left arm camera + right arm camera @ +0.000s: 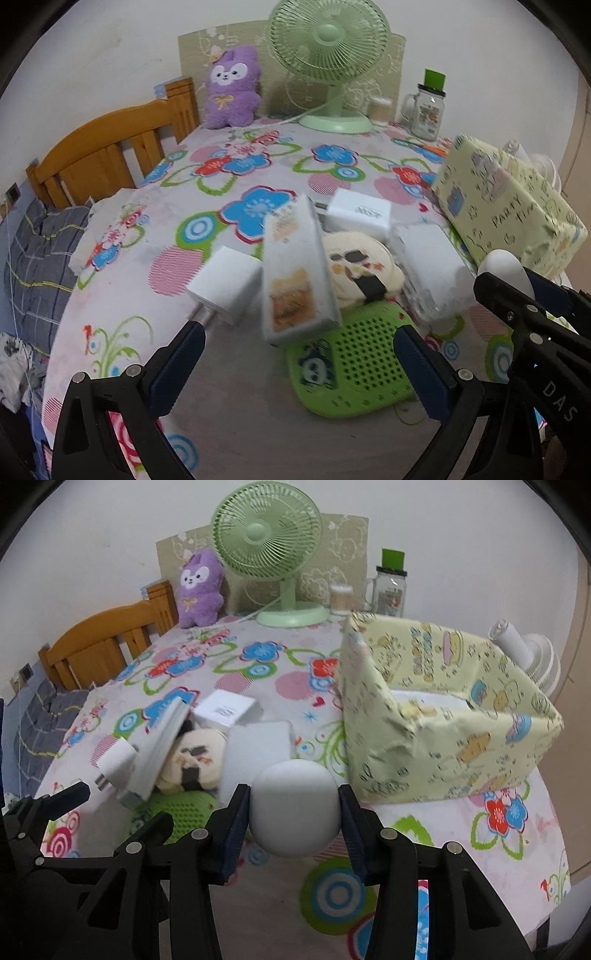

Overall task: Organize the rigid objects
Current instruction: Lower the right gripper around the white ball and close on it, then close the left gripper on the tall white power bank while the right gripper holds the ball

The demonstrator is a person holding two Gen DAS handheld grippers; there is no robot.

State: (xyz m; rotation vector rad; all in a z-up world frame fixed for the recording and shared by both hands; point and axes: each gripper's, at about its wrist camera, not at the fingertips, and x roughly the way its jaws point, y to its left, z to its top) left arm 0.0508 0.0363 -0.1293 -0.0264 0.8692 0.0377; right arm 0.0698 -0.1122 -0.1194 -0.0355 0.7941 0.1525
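Table (480, 849): a flowered cloth is seen spread over it, with everything in play standing on top.
Wrapped box (443, 753): the open, yellow-papered container is found ahead and to the right of the right gripper; its near wall is close, its mouth faces up, and something pale is already lying inside.
Pile (332, 258): a tall carton (295, 273), white adapters (225, 284), a cream round piece (354, 258) and a green perforated pad (362, 362) are heaped left of the box, straight ahead of the left gripper.
Right gripper (294, 812): it is clamped onto a white rounded object (294, 808), both pads pressed to its sides, held just above the cloth.
Left gripper (299, 365): its jaws are spread wide and nothing is held; it hovers over the green pad.
Key relation: the box is judged to lie forward-right of the held object and higher than it, so a lift over the near wall is called for; the right hand is clearly the nearer one.
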